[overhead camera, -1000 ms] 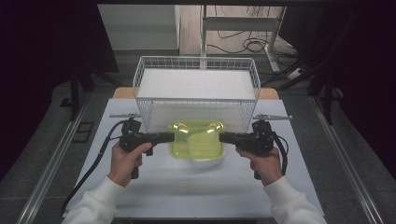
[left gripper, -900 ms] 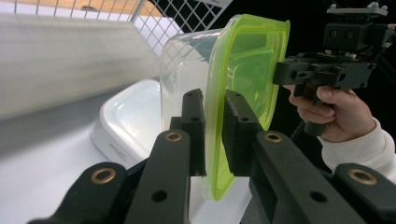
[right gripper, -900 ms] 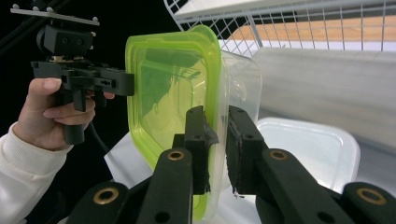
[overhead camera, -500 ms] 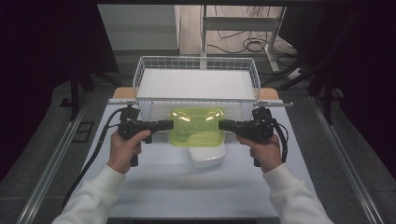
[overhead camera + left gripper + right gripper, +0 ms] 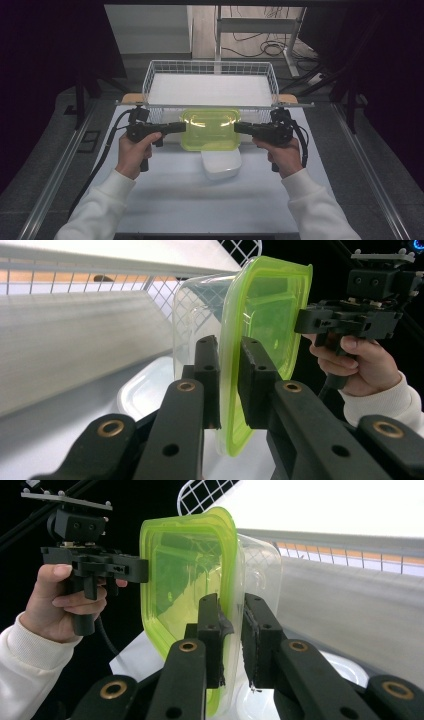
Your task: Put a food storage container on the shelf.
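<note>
I'm pinching the left rim of the green-lidded container (image 5: pixel 210 130) with the left gripper (image 5: pixel 175 127), holding it in the air just before the wire basket (image 5: pixel 150 80) and above the white tub (image 5: pixel 222 164); the right gripper (image 5: pixel 242 127) is clamping the opposite rim. I'm keeping both hands level so the lid stays seated
</note>
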Available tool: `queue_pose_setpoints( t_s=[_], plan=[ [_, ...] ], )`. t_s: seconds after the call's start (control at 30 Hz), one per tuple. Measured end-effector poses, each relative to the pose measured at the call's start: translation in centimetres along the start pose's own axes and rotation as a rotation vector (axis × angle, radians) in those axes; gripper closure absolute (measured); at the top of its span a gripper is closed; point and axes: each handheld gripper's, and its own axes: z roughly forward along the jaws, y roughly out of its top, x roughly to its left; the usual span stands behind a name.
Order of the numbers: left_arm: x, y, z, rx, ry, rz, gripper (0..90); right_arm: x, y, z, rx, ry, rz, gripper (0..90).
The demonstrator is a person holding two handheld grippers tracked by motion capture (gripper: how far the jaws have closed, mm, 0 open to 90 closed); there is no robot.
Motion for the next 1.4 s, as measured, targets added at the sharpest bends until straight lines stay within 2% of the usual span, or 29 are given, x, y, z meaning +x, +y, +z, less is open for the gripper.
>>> queue_pose_setpoints(
  t_s=[0.5,0.97,1.4],
  plan=[
    [0.7,2.2,0.1,-0.013,-0.014,-0.022,80.5,-0.1,2.8,0.3,0.001,-0.007,-0.028,79.1],
    [1.2,4.0,0.5,-0.006,-0.009,-0.030,80.4,-0.9,4.0,0.6,-0.010,-0.001,-0.006,79.6],
    [1.3,6.7,0.9,-0.004,-0.008,-0.025,80.3,-1.6,6.3,0.7,-0.025,-0.011,0.000,79.6]
  ],
)
